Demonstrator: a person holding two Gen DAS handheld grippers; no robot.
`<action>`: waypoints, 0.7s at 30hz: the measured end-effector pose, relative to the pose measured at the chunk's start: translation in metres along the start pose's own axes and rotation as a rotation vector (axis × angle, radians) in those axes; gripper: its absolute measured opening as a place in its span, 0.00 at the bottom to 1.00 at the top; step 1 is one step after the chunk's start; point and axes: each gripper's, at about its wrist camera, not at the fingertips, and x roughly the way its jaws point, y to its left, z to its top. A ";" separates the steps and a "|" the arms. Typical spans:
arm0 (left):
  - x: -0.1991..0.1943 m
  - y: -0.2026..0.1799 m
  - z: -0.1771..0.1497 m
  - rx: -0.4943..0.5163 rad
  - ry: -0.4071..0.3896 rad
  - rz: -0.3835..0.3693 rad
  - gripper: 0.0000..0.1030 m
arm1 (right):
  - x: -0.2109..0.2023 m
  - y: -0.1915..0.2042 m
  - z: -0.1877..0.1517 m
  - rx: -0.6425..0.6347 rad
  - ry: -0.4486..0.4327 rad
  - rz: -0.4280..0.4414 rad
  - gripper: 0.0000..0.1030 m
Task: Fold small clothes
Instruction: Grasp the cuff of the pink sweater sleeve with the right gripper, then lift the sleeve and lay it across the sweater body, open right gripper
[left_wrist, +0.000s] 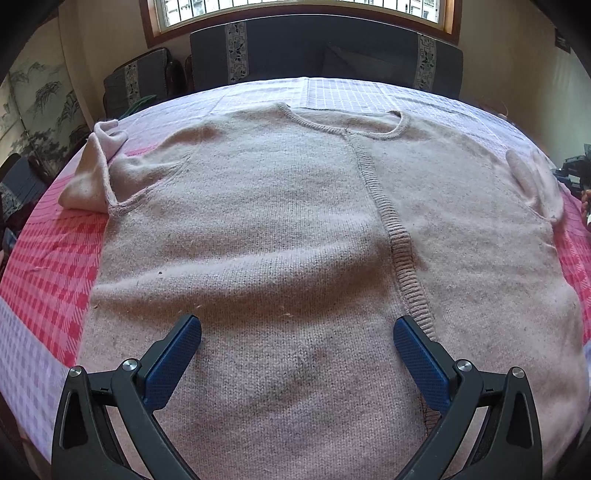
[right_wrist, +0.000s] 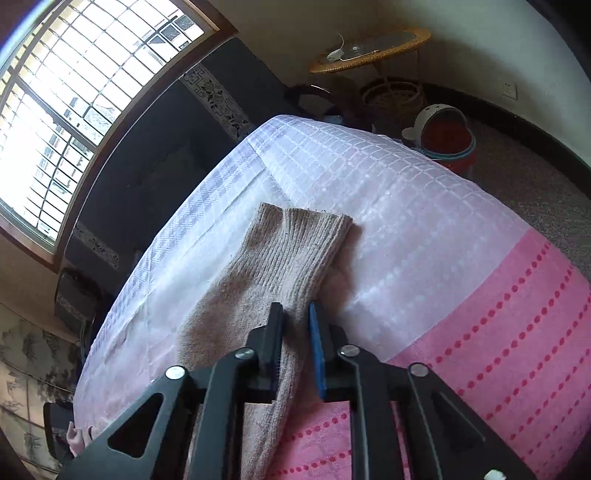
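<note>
- Presently, the beige sweater (left_wrist: 266, 229) lies flat, front up, on the pink checked bedspread (left_wrist: 44, 273); neckline toward the window (left_wrist: 303, 9)
- left gripper (left_wrist: 297, 338) hovers over the hem, jaws wide, holding nothing
- right gripper (right_wrist: 295, 332) is clamped narrow on the ribbed sleeve cuff (right_wrist: 295, 251); sleeve lies across the bedspread

I see a bright barred window (right_wrist: 62, 122) in a wooden frame above a dark sofa (left_wrist: 325, 55). Cream walls (right_wrist: 295, 22), a grey speckled floor (right_wrist: 524, 184), and a wicker side table (right_wrist: 369, 51) in the corner.
</note>
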 end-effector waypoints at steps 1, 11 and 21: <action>0.000 0.003 0.000 -0.012 0.005 -0.007 1.00 | 0.000 -0.003 0.000 0.021 0.008 0.015 0.08; -0.031 0.048 0.001 -0.075 -0.096 0.035 1.00 | -0.088 0.115 -0.067 -0.061 -0.053 0.329 0.07; -0.051 0.122 -0.015 -0.210 -0.129 0.048 1.00 | -0.050 0.338 -0.256 -0.239 0.208 0.607 0.07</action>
